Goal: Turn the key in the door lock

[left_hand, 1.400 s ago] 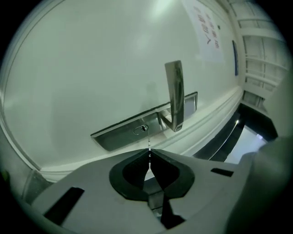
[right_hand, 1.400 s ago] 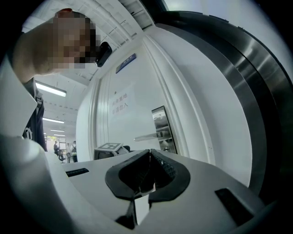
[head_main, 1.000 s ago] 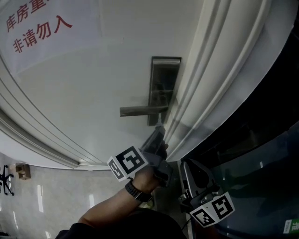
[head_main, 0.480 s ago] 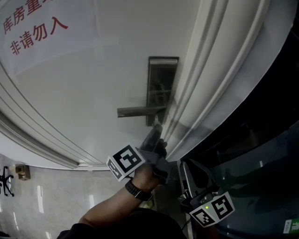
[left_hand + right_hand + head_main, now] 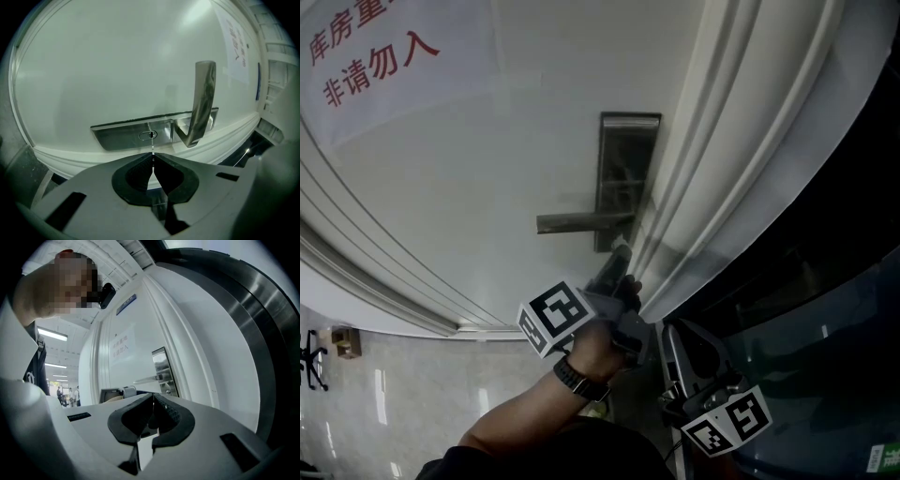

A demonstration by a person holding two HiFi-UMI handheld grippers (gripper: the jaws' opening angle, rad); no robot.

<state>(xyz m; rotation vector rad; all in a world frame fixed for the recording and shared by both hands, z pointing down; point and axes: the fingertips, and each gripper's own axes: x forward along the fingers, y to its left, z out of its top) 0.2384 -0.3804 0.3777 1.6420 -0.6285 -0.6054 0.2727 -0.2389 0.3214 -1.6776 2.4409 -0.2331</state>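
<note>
A white door [image 5: 487, 159] carries a steel lock plate [image 5: 627, 178] with a lever handle [image 5: 579, 222]. In the left gripper view the plate [image 5: 122, 136] lies crosswise, with its keyhole [image 5: 147, 135] just left of the handle [image 5: 202, 105]. My left gripper [image 5: 153, 157] is shut on a thin key [image 5: 153, 146], whose tip sits in the keyhole. Seen from the head view, the left gripper [image 5: 620, 253] reaches up to the plate's lower end. My right gripper [image 5: 680, 342] hangs low at the right, away from the door; its jaws [image 5: 152, 399] are shut with nothing between them.
A paper sign [image 5: 380, 56] with red characters hangs on the door at the upper left. White door-frame mouldings [image 5: 717, 169] run beside the lock, with a dark glass panel [image 5: 834, 328] to their right. Tiled floor [image 5: 366, 403] shows at the lower left.
The left gripper has stayed at the lock plate's lower end; its marker cube has shifted slightly up and right. The right gripper has not moved.
</note>
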